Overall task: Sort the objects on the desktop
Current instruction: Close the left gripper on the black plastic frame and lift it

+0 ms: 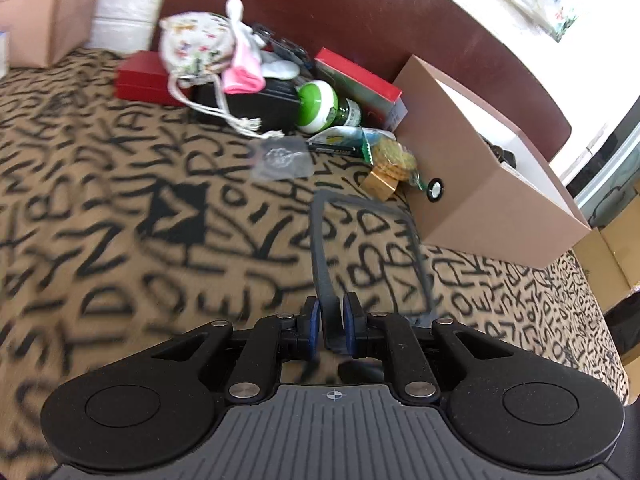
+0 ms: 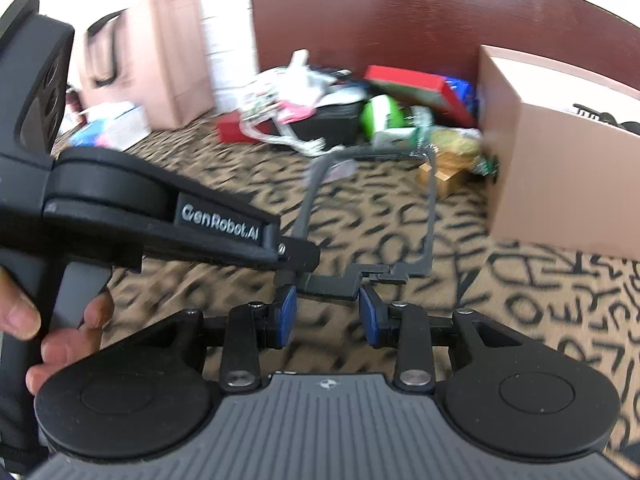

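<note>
Jaws of left gripper clamp grey frame; right gripper jaws apart.

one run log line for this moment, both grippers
left gripper: shut on grey frame | right gripper: jaws apart at the frame's black end, contact unclear | frame over patterned cloth

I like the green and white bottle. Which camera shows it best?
The left wrist view. There the bottle is sharp, lying on its side by the black case. In the right wrist view it is only a smeared green-white blur.
</note>
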Demonstrator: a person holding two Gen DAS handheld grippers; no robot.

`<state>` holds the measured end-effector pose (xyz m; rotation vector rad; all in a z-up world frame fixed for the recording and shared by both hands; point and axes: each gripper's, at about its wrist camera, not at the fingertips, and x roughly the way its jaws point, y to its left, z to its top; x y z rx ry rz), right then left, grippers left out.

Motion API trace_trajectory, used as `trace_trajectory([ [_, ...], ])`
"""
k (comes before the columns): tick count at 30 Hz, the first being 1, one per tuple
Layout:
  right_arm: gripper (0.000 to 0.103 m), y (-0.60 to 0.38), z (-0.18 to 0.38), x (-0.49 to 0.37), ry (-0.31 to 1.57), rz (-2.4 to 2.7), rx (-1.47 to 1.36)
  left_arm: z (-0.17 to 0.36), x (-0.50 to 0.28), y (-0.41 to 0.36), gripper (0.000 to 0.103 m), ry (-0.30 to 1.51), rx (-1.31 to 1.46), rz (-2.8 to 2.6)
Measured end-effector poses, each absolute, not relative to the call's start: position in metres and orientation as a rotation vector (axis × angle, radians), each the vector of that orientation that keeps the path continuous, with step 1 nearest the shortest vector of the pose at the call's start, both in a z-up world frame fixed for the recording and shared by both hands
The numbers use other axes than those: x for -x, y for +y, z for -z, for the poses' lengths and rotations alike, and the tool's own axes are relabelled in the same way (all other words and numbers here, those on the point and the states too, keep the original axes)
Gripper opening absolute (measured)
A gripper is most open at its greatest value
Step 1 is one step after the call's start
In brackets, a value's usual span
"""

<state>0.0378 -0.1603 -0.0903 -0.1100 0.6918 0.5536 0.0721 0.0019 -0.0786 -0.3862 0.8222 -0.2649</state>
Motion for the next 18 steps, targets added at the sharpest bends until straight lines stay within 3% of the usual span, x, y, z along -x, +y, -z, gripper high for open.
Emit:
trace_trajectory([
  [12,0.048,-0.153,0.084,0.043,0.734,-0.681,0.146,0.089,-0.002,0.02,0.034,0.875,0.397,0.231],
  [13,0.049,-0.154,0.085,0.046,0.735,-0.68,0.159,0.09,0.0,0.02,0.037,0.876,0.391,0.226],
  [15,0.053,-0.16,0.085,0.048,0.739,-0.676,0.175,0.09,0.005,0.022,0.056,0.86,0.388,0.22],
  [18,0.061,-0.173,0.085,0.052,0.748,-0.663,0.193,0.087,0.006,0.024,0.066,0.839,0.368,0.208],
])
